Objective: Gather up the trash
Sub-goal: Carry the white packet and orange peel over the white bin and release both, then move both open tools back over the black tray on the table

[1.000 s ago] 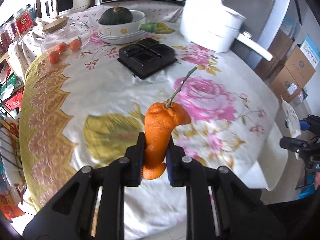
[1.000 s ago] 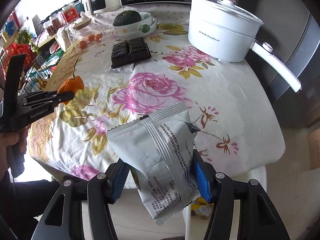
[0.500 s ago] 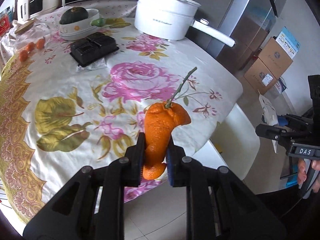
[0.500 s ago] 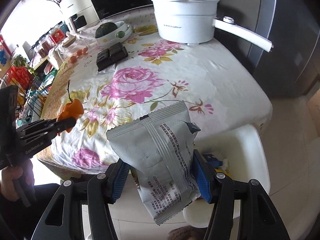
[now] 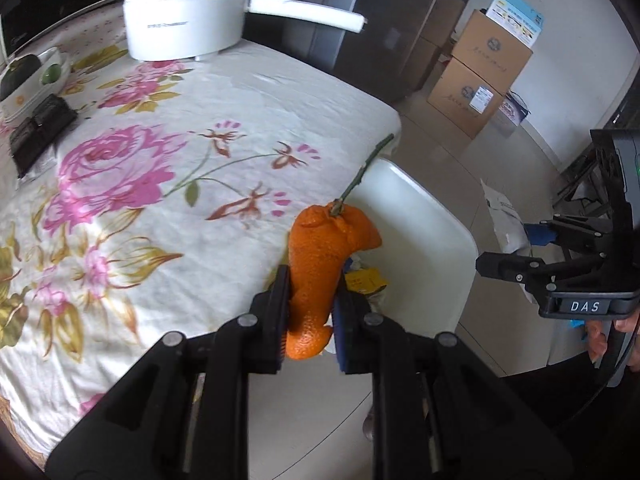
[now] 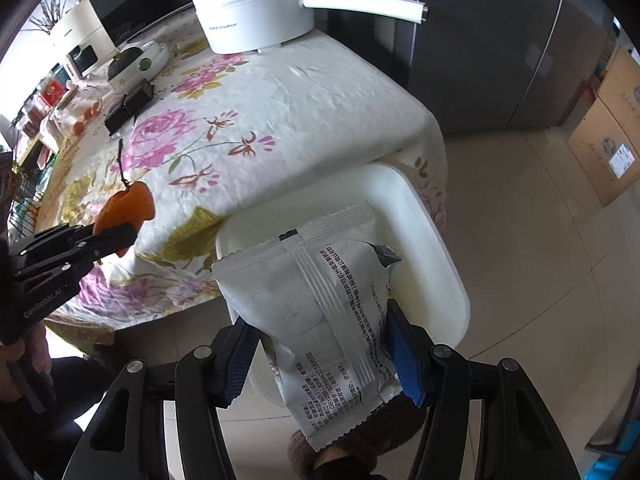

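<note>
Both grippers had swung away from the middle of the table toward its near right corner since a second before, so the white bin (image 6: pixel 436 256), earlier barely in view, now lay under them on the tiled floor just beside that corner. The table (image 5: pixel 248 92) wore a rose-printed cloth; at its far edge stood a white electric pot (image 5: pixel 184 12) with a long handle, and toward the far left corner a black tray (image 5: pixel 38 128) and a bowl holding a dark squash (image 6: pixel 126 65); cardboard boxes (image 5: pixel 486 64) were stacked against the wall beyond. The right gripper (image 6: pixel 324 356) stood partly spread, its blue pads pressed on both sides of a silver snack wrapper (image 6: pixel 320 316) held above the bin; the left gripper (image 5: pixel 310 312) was squeezed fully closed on a piece of orange peel (image 5: pixel 320 264) with a green stem, at the bin's near rim by the table edge.
</note>
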The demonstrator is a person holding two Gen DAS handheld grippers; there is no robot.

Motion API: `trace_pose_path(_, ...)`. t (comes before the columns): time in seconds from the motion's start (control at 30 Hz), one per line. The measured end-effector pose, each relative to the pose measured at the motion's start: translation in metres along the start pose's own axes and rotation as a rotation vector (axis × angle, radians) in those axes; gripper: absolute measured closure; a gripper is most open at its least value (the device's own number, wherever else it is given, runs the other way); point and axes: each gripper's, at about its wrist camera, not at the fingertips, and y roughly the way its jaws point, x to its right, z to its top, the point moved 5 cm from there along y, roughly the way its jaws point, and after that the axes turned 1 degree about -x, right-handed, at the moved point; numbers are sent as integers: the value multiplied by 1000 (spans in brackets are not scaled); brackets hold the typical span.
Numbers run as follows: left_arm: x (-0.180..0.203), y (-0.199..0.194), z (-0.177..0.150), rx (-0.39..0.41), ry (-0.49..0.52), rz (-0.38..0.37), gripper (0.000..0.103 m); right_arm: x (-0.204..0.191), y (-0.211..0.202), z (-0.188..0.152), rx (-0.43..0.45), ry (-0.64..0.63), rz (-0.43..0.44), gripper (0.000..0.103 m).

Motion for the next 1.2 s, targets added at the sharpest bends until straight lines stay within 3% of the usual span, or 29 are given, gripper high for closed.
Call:
trace_pose_path(0.27,39,38,1,-22,114,-35,81,28,-3,-9,-1,34,-14,40)
trace_pose_path(0.33,40,40,3,-9,135,4,60,32,-3,-9,-3,34,-18,40)
trace_pose_path(0.37,38,41,4,-11,133,25,31,33,-2,-9,-5,34,-21,40)
trace_pose_path(0.4,35,40,5,-7,122,46,12,34,-2,-9,-7,33,-23,40)
trace_pose_path(1.0,-28,-1,-4,-20,-30,144,10,9,4,11,-4,1,-30,39)
trace_pose_path(1.1,-45,-11,-8,-14,-61,163,9,3,7,16,-6,-3,-51,33)
trace_pose_path(1.17,-56,-19,-11,-11,-83,175,9,0,8,21,-3,2,-73,14)
trace_pose_path(1.2,-61,-22,-12,-9,-94,182,7,-2,7,24,2,3,-76,12)
